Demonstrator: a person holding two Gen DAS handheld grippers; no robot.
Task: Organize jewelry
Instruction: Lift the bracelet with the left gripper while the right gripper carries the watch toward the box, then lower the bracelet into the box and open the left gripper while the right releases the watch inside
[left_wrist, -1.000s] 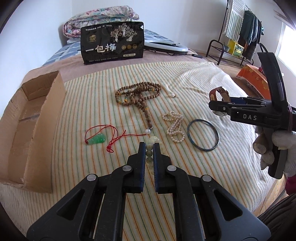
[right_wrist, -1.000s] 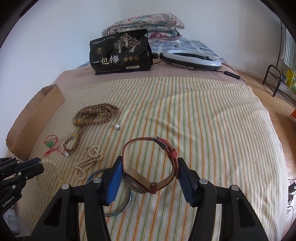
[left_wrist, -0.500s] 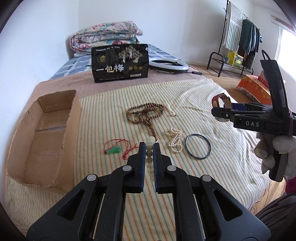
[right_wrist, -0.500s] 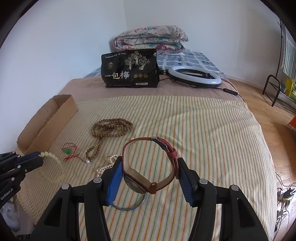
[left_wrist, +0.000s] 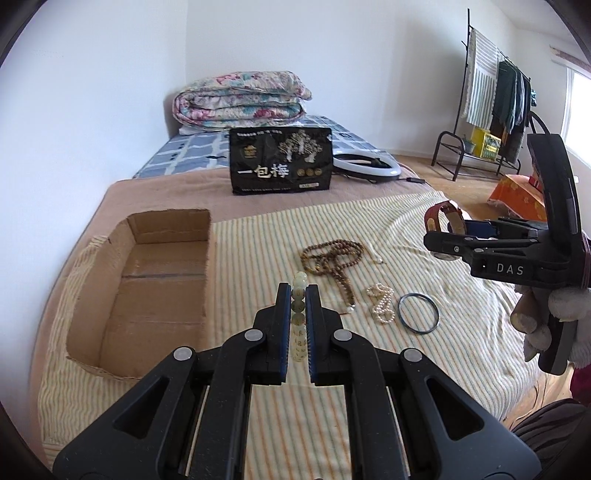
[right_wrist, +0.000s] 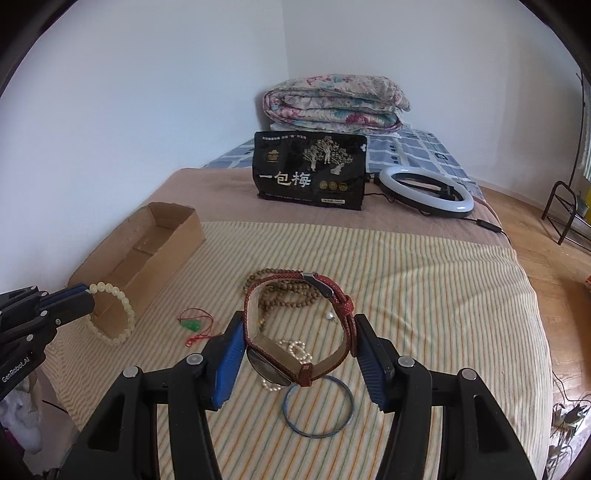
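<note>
**Both grippers hold jewelry above the bed**

The left gripper (left_wrist: 297, 295) is raised level over the striped blanket (left_wrist: 258, 251), fingers nearly closed on a pale bead bracelet (right_wrist: 114, 314) that hangs beside the box (left_wrist: 147, 280). The right gripper (right_wrist: 299, 339), held by a gloved hand (left_wrist: 554, 321), has its fingers spread wide, pressing the strap of a red watch (right_wrist: 295, 332) from both sides. Beyond on the blanket lie a bangle (right_wrist: 319, 410), pearls (left_wrist: 380, 304), a green pendant (right_wrist: 192, 325) and wooden beads (left_wrist: 332, 254)

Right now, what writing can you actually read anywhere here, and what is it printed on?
"一包梅": black bag standing on the bed.
"DAS": right gripper, side of its body.
"GenRobot.AI": left gripper, side of its body.
Small print along the bag's top and bottom edges: too small to read.
</note>
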